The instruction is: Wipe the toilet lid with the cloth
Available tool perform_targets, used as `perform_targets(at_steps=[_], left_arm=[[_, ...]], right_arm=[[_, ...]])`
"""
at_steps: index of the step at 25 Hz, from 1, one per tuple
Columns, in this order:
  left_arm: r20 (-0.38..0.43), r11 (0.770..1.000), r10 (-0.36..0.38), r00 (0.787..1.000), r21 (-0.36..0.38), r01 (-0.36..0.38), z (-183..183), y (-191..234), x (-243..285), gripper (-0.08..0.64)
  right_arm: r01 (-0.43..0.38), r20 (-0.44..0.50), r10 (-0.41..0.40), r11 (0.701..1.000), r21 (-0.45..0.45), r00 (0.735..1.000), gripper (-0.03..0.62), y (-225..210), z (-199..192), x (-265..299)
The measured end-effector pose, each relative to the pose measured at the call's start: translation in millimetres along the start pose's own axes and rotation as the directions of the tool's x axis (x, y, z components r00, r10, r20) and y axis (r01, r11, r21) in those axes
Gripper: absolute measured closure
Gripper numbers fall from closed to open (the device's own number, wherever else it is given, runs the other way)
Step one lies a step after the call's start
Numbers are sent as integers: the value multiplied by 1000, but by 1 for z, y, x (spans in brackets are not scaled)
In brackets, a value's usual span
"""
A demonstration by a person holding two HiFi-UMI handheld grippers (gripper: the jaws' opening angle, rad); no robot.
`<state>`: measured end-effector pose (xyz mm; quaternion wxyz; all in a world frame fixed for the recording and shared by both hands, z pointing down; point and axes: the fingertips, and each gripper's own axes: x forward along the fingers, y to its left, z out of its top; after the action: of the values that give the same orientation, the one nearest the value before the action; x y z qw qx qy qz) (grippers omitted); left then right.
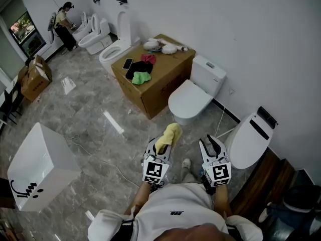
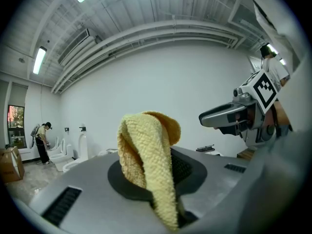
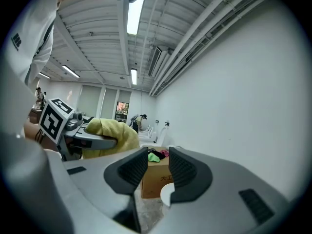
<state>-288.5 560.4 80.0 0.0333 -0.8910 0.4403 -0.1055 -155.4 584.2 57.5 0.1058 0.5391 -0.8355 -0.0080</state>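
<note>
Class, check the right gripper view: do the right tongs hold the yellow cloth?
No, the right tongs stand apart with nothing between them; the yellow cloth is clamped in the left tongs.

On the cardboard box (image 1: 160, 89): phone (image 1: 128, 63) and clothes (image 1: 140, 73). Just right of the box: toilet (image 1: 189, 100). Before the box: left gripper (image 1: 161, 145) with cloth (image 1: 170, 133) in it, right gripper (image 1: 211, 144) further right.

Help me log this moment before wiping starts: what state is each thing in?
Left tongs: shut on yellow cloth.
Yellow cloth: bunched, held off the floor.
Right tongs: open, empty.
Middle toilet: lid down.
Right-hand toilet: lid down.
Far toilet: lid raised upright.
</note>
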Motion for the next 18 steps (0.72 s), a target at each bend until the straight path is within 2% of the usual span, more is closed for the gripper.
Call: perform_targets(at_steps=[18], left_arm=[[-39, 998, 68, 997, 5, -67, 29, 23, 160, 481]], right_arm=[[-80, -5, 80, 996, 43, 997, 457, -140, -9, 102]])
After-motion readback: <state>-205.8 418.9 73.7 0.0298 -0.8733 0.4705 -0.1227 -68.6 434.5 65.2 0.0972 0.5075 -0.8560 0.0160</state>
